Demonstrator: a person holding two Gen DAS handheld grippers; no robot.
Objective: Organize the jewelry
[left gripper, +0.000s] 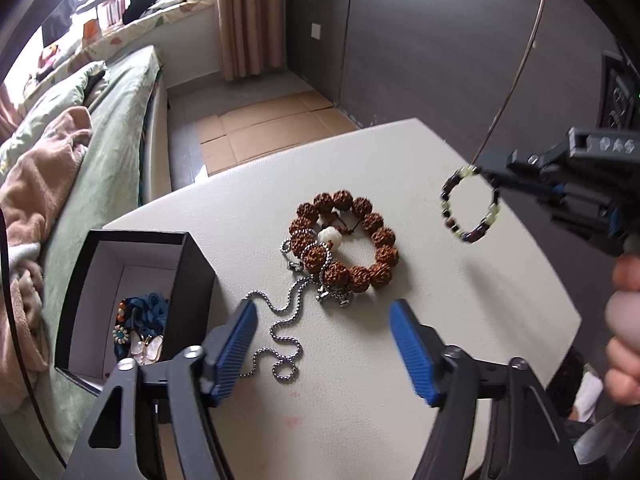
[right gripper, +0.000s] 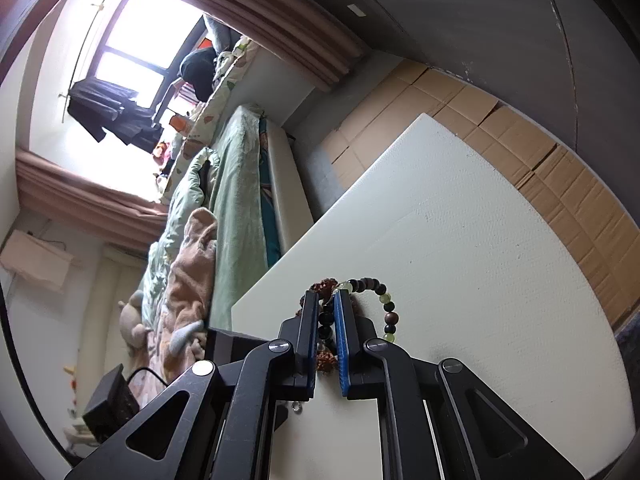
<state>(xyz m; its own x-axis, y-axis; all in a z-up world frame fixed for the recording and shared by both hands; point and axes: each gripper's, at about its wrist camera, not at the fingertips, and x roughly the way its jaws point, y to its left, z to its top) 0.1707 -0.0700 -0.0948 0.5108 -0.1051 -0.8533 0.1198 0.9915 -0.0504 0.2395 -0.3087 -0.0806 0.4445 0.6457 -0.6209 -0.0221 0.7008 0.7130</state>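
Observation:
My right gripper [right gripper: 327, 300] is shut on a small bracelet of dark and pale green beads [right gripper: 386, 312] and holds it in the air; in the left wrist view the bracelet [left gripper: 472, 206] hangs from the right gripper [left gripper: 490, 172] above the white table [left gripper: 440, 340]. A large brown seed-bead bracelet [left gripper: 348, 240] lies mid-table, partly over a silver chain [left gripper: 286, 332]. My left gripper [left gripper: 324, 320] is open and empty, just above the chain. An open black box [left gripper: 132, 304] at the table's left edge holds blue flower pieces and a butterfly brooch [left gripper: 146, 348].
A bed with green covers [left gripper: 100, 120] runs along the table's left side. Flattened cardboard [left gripper: 272, 124] lies on the floor beyond the table. A dark wall [left gripper: 440, 40] stands behind. The person's hand [left gripper: 624, 332] shows at the right edge.

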